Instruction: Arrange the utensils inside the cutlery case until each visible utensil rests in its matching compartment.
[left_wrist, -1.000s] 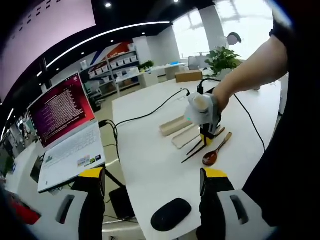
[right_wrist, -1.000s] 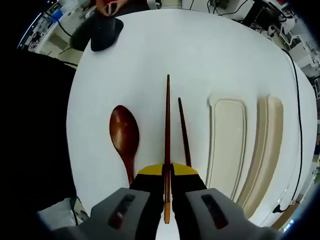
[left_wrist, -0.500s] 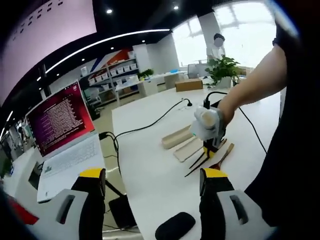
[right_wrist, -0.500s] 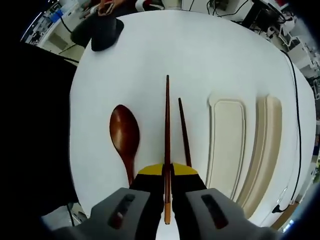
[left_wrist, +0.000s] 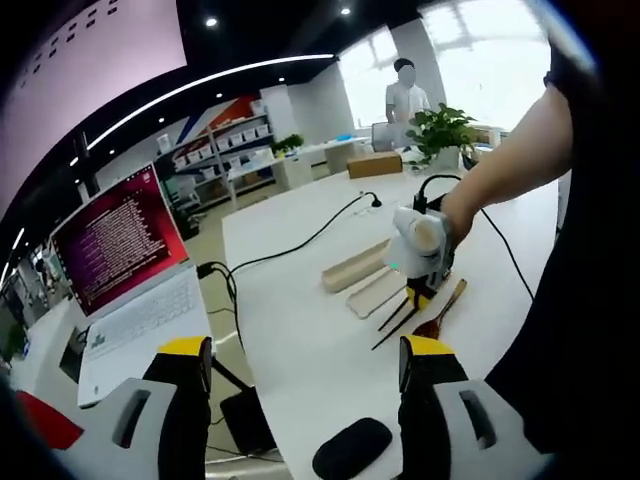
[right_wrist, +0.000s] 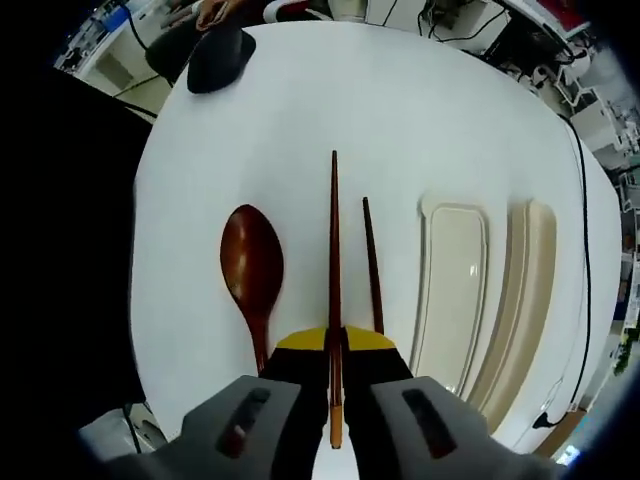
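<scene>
Your right gripper's (right_wrist: 335, 345) fingers (right_wrist: 300, 345) are closed tight on one dark wooden chopstick (right_wrist: 334, 260), pinching it near its thick end; the stick runs straight out between them over the white worktop (right_wrist: 400, 110). Your left gripper's (left_wrist: 305, 360) fingers (left_wrist: 182, 360) stand wide apart with nothing between them, hanging off the worktop's near edge beside a black mouse (left_wrist: 347, 447).

Count the pieces: two chopsticks, one spoon, two cream case parts. The second chopstick (right_wrist: 372, 262) lies on the worktop just beside the held one, on the case side, shorter in the right gripper view and slightly angled to it. The single brown wooden spoon (right_wrist: 251, 270) lies on the other side of the held stick, bowl pointing away from your gripper, handle running back under the finger. Neither utensil sits in the case. The cutlery case tray (right_wrist: 448, 290) lies flat and open just past the loose chopstick, and a second long cream piece (right_wrist: 530, 290), which looks like its lid, lies right alongside it toward the worktop's far edge.

In the left gripper view your right gripper (left_wrist: 420, 245) stands over the utensils in your hand (left_wrist: 455, 205), mid-worktop. One open laptop (left_wrist: 120, 260) sits off the worktop's left edge, and one black cable (left_wrist: 300, 240) trails across the worktop.
</scene>
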